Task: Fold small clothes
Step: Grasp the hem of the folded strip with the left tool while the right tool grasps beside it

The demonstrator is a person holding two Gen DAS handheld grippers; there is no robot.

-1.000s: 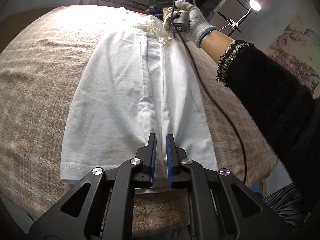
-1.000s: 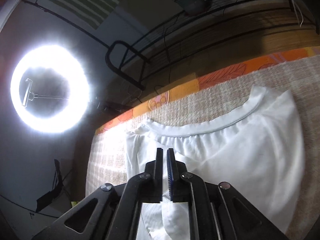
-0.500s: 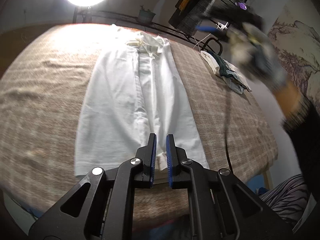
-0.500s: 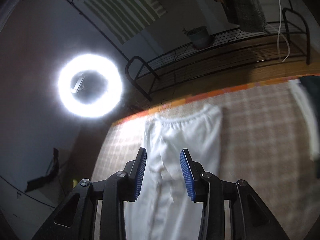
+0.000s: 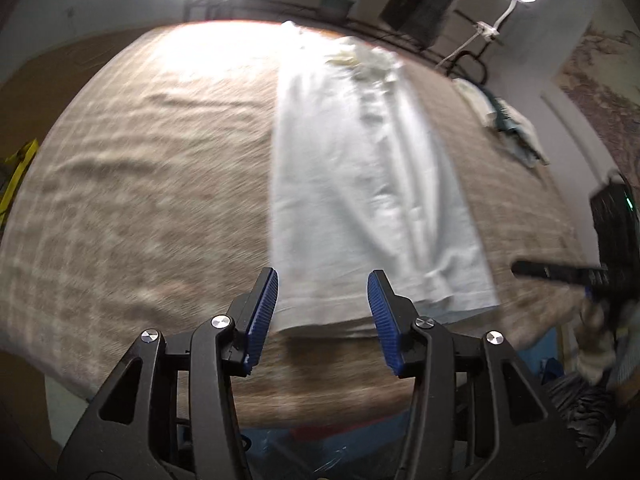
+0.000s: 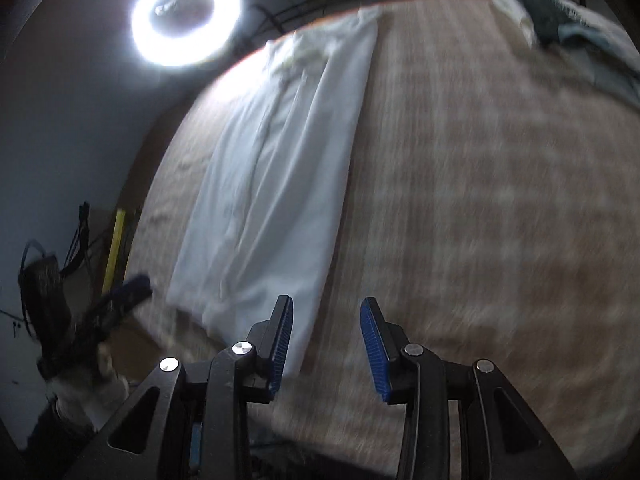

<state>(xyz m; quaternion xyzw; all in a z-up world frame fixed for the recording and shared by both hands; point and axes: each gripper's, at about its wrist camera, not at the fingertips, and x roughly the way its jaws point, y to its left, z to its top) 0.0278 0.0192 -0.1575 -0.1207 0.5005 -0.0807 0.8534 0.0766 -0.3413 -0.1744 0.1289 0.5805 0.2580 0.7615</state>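
Observation:
A white garment [image 5: 360, 184], folded lengthwise into a long strip, lies flat on the beige plaid tablecloth [image 5: 152, 200]. My left gripper [image 5: 323, 288] hovers over its near hem. The jaws are opening and the pads press on nothing. The hem shows in the gap beyond them. In the right wrist view the white garment [image 6: 272, 184] lies to the left. My right gripper [image 6: 326, 312] is open over bare cloth beside the near right corner and holds nothing. Both views are blurred by motion.
A pile of other clothes [image 5: 508, 124] sits at the far right of the table, also in the right wrist view as the pile [image 6: 560, 28]. A ring light [image 6: 186, 14] glares beyond the far edge. The gloved hand [image 5: 596, 344] with the right gripper shows at the right.
The left gripper was shut on the near hem and now has let go and spread wide. The right gripper released the far collar end and swung back to the near edge, beside the garment.

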